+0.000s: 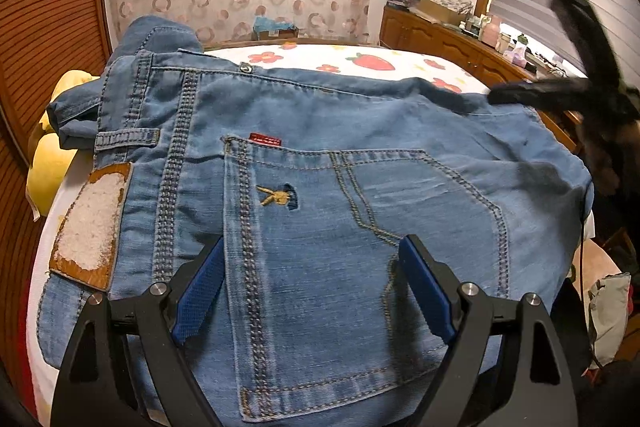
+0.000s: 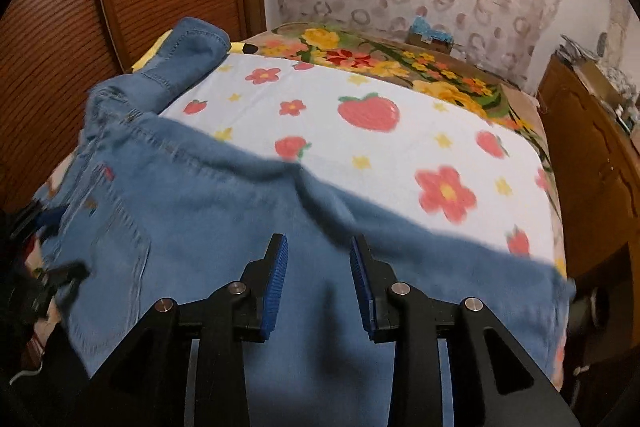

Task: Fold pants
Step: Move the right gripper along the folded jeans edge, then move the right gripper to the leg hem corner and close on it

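While the blue denim pants [image 1: 320,187] lie spread back-side up over the white blanket [image 2: 360,131] printed with strawberries and flowers, we hold our left gripper [image 1: 310,255] above the rear pocket [image 1: 360,247], its blue-padded fingers [image 1: 200,291] spread wide with nothing between them. Our right gripper [image 2: 318,247] hangs over the plainer stretch of denim to the right, its jaws parted more narrowly and likewise gripping nothing. Seen from the left wrist, the waistband with its worn leather patch [image 1: 90,223] sits at the left, and the right gripper shows only as a dark blur at the far right edge.
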The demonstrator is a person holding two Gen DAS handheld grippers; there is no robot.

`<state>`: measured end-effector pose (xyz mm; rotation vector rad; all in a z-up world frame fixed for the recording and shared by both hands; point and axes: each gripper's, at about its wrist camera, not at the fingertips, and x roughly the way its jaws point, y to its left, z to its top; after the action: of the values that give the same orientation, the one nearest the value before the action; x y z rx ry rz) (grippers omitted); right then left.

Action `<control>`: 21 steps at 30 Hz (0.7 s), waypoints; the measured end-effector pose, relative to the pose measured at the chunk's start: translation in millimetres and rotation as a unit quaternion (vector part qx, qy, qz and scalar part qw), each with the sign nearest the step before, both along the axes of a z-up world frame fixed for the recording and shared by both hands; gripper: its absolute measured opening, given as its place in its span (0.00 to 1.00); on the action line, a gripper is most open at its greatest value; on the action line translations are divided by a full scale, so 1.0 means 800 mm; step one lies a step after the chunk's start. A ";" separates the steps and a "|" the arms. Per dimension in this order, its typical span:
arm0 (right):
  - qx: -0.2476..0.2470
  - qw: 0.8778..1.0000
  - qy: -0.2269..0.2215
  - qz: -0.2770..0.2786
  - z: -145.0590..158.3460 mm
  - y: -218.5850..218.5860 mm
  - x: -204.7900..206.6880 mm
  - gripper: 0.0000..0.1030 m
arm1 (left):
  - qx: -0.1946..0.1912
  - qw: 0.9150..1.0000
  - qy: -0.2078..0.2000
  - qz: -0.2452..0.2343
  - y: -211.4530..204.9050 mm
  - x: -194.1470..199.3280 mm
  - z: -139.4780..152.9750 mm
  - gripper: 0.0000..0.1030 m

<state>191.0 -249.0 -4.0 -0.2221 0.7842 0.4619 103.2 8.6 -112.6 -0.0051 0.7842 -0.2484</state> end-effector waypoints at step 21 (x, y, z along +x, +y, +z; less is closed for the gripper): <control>0.020 0.983 -0.033 -0.179 -0.025 -0.134 -0.140 0.32 | 0.002 1.000 -0.015 -0.006 -0.027 -0.014 0.018 0.84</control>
<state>78.6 -355.9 -24.1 -0.0560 0.7303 0.1287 92.2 -12.8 -97.9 0.0060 0.7556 -0.2575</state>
